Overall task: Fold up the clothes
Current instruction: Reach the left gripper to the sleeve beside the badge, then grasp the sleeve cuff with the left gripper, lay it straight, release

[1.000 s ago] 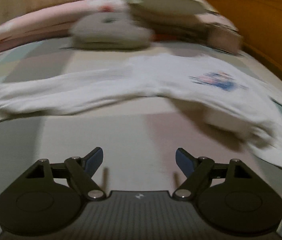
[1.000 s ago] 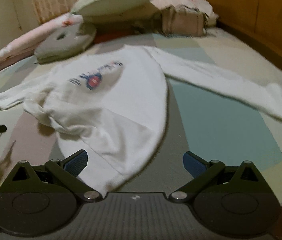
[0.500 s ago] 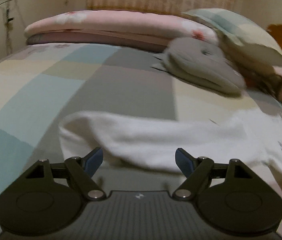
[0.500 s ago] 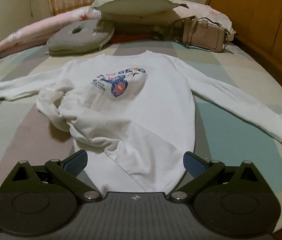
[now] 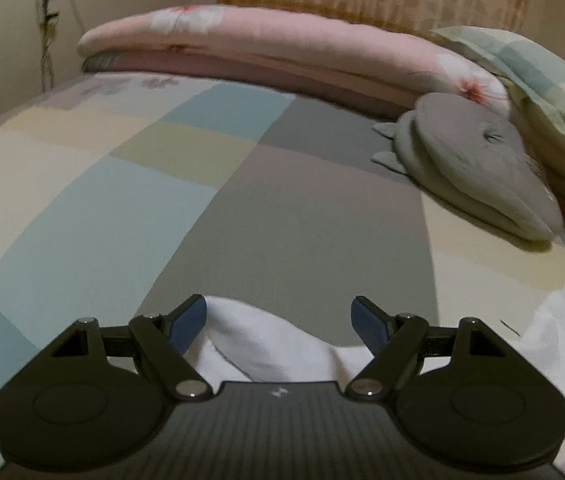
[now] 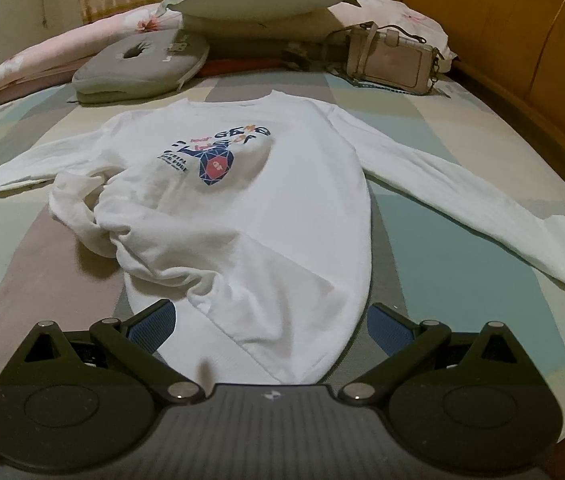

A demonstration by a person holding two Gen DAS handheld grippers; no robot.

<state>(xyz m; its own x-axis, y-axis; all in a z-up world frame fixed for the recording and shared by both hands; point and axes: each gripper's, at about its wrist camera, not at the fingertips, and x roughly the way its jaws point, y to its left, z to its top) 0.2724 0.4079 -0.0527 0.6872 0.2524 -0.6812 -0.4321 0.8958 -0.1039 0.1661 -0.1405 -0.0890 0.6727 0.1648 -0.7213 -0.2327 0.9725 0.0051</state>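
Your white long-sleeved printed sweatshirt (image 6: 250,216) is lying spread on the patchwork bedsheet (image 6: 454,264), limp, light, bunching easily. Left gripper (image 5: 280,320) is straddling the sleeve cuff (image 5: 258,340), released; right gripper (image 6: 268,324) is gaping over the hem. Pinch cuff and hem edges.

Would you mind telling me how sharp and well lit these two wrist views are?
Left wrist view: dim warm light, fisheye bending of the bed, the white sleeve soft near the lens. Right wrist view: sharper, the sweatshirt print partly legible, edges curved, corners dark.
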